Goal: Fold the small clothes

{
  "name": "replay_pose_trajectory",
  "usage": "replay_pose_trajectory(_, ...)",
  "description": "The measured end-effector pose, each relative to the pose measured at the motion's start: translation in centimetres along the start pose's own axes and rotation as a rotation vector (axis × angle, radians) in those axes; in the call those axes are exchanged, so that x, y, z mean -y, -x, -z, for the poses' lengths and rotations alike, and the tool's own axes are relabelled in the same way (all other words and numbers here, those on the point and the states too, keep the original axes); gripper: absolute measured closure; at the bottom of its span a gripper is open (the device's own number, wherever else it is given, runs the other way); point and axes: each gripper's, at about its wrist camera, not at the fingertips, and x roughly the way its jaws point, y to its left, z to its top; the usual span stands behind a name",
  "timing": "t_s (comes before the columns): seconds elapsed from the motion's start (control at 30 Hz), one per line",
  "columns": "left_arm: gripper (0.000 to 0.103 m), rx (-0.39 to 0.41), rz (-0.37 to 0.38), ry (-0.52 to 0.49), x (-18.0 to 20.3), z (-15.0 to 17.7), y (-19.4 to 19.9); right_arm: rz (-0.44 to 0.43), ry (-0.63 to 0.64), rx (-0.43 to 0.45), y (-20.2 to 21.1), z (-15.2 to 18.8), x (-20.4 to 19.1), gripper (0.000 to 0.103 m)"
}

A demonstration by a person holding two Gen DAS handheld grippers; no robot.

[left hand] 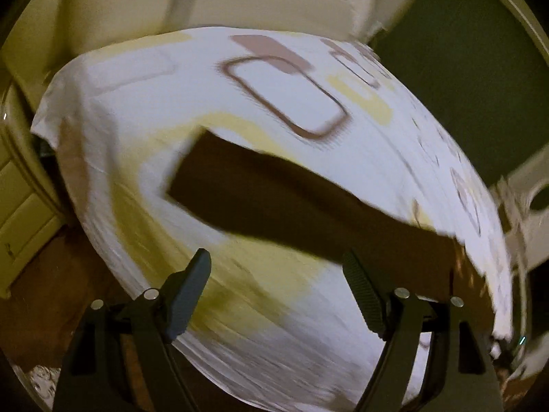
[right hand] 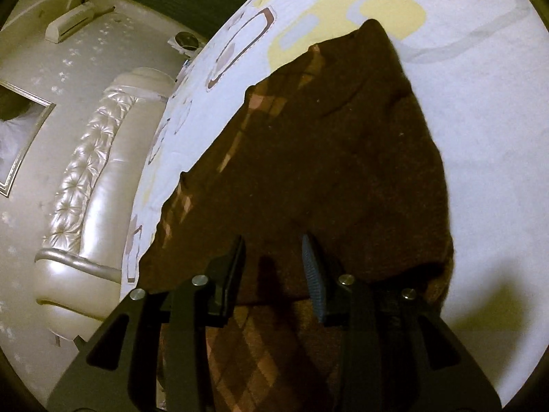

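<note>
A dark brown garment with a faint plaid pattern (right hand: 329, 158) lies spread on the white patterned bedsheet (right hand: 480, 103). In the left wrist view it shows as a long dark strip (left hand: 274, 199) across the sheet (left hand: 171, 86). My left gripper (left hand: 278, 261) is open and empty, just above the sheet, its right finger (left hand: 360, 292) beside the garment's near edge. My right gripper (right hand: 274, 250) is open with its fingers hovering over the garment's near part; whether they touch the cloth I cannot tell.
A tufted cream headboard (right hand: 89, 178) runs along the bed's side. A dark green wall (left hand: 463, 51) is behind the bed. Cream cabinet doors (left hand: 20, 199) and a wooden floor (left hand: 51, 292) lie at the left.
</note>
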Motion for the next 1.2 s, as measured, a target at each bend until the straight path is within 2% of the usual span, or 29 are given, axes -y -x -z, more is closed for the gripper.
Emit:
replay_pose_trajectory(0.13, 0.029, -0.003, 0.003, 0.045, -4.4, -3.0, -0.9, 0.018, 0.009, 0.013, -0.3, 0.3, -0.4, 0.063)
replay_pose_trajectory(0.2, 0.029, -0.022, 0.044, 0.064, -5.9, -4.3, -2.1, 0.020, 0.023, 0.023, -0.3, 0.5, -0.7, 0.059)
replay_pose_trajectory(0.33, 0.029, -0.076, 0.098, 0.063, -7.0, -5.6, -4.7, 0.046, 0.057, 0.045, -0.4, 0.9, -1.3, 0.055)
replay_pose_trajectory(0.47, 0.030, -0.111, 0.116, 0.031, -6.9, -6.3, -6.5, 0.059, 0.053, 0.052, -0.5, 1.0, -1.5, 0.052)
replay_pose_trajectory(0.5, 0.033, -0.111, 0.123, 0.029, -7.0, -6.4, -6.5, 0.058, 0.050, 0.053, -0.6, 0.9, -1.5, 0.051)
replay_pose_trajectory(0.57, 0.050, -0.109, 0.154, 0.039, -7.3, -6.4, -6.2, 0.054, 0.047, 0.057, -0.6, 0.9, -1.5, 0.049)
replay_pose_trajectory(0.6, 0.063, -0.114, 0.169, 0.053, -7.7, -6.4, -6.1, 0.054, 0.047, 0.062, -0.6, 1.0, -1.6, 0.049)
replay_pose_trajectory(0.63, 0.070, -0.127, 0.188, 0.073, -8.0, -6.3, -6.2, 0.054, 0.048, 0.065, -0.6, 1.0, -1.6, 0.048)
replay_pose_trajectory(0.8, 0.070, -0.166, 0.253, 0.075, -7.8, -5.5, -6.2, 0.054, 0.047, 0.082, -0.6, 1.2, -1.5, 0.048)
replay_pose_trajectory(0.83, 0.067, -0.176, 0.267, 0.071, -7.6, -5.4, -6.2, 0.054, 0.046, 0.081, -0.6, 1.1, -1.5, 0.048)
replay_pose_trajectory(0.9, 0.061, -0.187, 0.254, 0.049, -6.7, -5.3, -6.5, 0.054, 0.046, 0.079, -0.6, 1.1, -1.5, 0.048)
replay_pose_trajectory(0.93, 0.061, -0.185, 0.235, 0.023, -6.1, -5.3, -6.5, 0.053, 0.046, 0.081, -0.5, 1.1, -1.5, 0.048)
replay_pose_trajectory(0.97, 0.063, -0.190, 0.235, 0.003, -5.6, -5.3, -6.5, 0.053, 0.045, 0.082, -0.5, 1.2, -1.5, 0.048)
replay_pose_trajectory(1.0, 0.081, -0.197, 0.232, -0.002, -5.2, -5.3, -6.6, 0.053, 0.045, 0.083, -0.5, 1.2, -1.5, 0.048)
replay_pose_trajectory(1.03, 0.094, -0.212, 0.227, -0.001, -5.0, -5.4, -6.8, 0.054, 0.045, 0.084, -0.5, 1.2, -1.6, 0.048)
replay_pose_trajectory(1.1, 0.094, -0.229, 0.222, 0.004, -4.5, -5.4, -6.9, 0.053, 0.045, 0.084, -0.5, 1.3, -1.6, 0.048)
replay_pose_trajectory(1.2, 0.095, -0.182, 0.238, -0.060, -2.8, -5.8, -5.5, 0.053, 0.044, 0.083, -0.5, 1.3, -1.6, 0.048)
